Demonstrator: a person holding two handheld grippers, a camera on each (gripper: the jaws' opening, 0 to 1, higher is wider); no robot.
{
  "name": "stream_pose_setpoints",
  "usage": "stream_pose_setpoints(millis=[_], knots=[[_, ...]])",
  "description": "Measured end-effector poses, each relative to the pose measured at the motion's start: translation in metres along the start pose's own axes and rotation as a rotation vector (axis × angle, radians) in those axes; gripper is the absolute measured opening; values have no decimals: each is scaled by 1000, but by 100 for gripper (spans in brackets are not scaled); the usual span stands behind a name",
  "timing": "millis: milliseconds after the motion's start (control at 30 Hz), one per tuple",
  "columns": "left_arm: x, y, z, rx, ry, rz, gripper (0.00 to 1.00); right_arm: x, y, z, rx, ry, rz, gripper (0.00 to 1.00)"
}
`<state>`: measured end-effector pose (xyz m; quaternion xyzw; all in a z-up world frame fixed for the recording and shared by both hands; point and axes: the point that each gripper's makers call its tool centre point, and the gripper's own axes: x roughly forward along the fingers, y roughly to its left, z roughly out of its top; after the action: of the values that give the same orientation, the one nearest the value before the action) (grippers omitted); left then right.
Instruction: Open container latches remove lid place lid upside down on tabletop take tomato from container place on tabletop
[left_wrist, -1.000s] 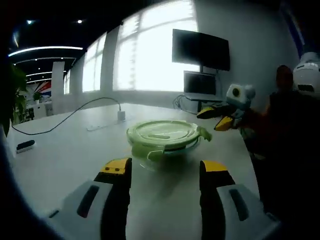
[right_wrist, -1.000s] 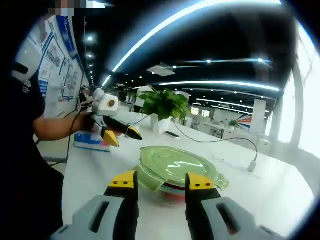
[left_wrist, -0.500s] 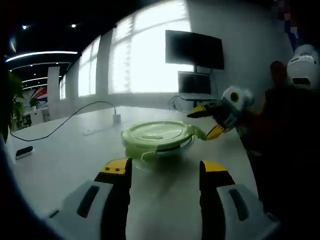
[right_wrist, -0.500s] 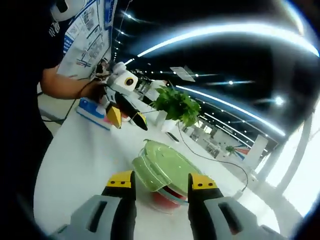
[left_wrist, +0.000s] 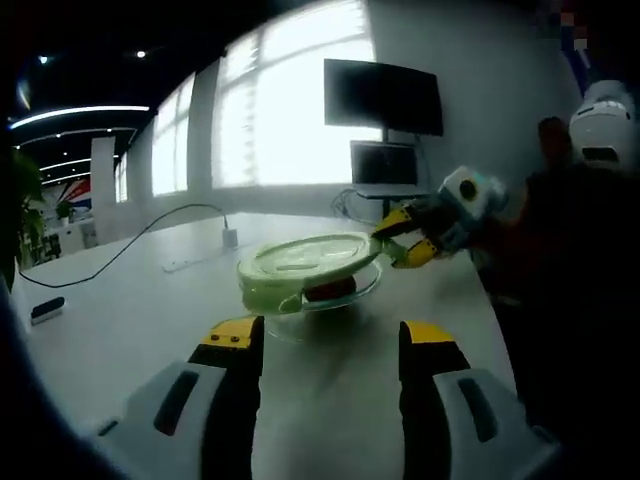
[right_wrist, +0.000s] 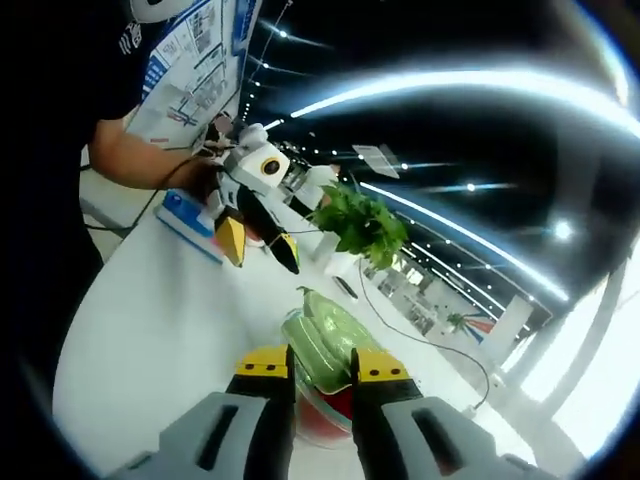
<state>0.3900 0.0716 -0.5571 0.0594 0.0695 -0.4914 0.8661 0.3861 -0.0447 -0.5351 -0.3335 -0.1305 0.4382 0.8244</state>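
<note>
A clear round container (left_wrist: 318, 303) stands on the white table (left_wrist: 130, 320) in front of my left gripper (left_wrist: 330, 336), which is open and short of it. Its green lid (left_wrist: 305, 257) is tilted, raised on the right side, and a red tomato (left_wrist: 326, 290) shows under it. My right gripper (left_wrist: 402, 240) comes in from the right and holds the lid's edge. In the right gripper view, my right gripper (right_wrist: 322, 364) is shut on the green lid (right_wrist: 322, 340), with red (right_wrist: 338, 405) below it. Beyond it, the left gripper (right_wrist: 258, 250) hangs open in a hand.
A white cable and power strip (left_wrist: 205, 253) run across the far table, and a small black object (left_wrist: 48, 309) lies at the left. Monitors (left_wrist: 383, 97) stand behind. A potted plant (right_wrist: 365, 225) and a blue box (right_wrist: 186, 213) sit farther along the table. A person stands alongside.
My right gripper has narrowed onto the lid's edge and lifted that side, so the lid now tilts and the tomato shows beneath. The left gripper stays open in place.
</note>
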Motion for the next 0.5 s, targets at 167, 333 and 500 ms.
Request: stream_pose_setpoints(millis=[167,333,500], knots=[[0,1,-1,4,3,6,48,0,1,7,-120,21,-6,7],[1,1,-1,9,6,8,48,0,-6,14,-167,21,-30,4],[1,2,-1,11,4,12,48,3,-19,27,-296,34,-33,2]])
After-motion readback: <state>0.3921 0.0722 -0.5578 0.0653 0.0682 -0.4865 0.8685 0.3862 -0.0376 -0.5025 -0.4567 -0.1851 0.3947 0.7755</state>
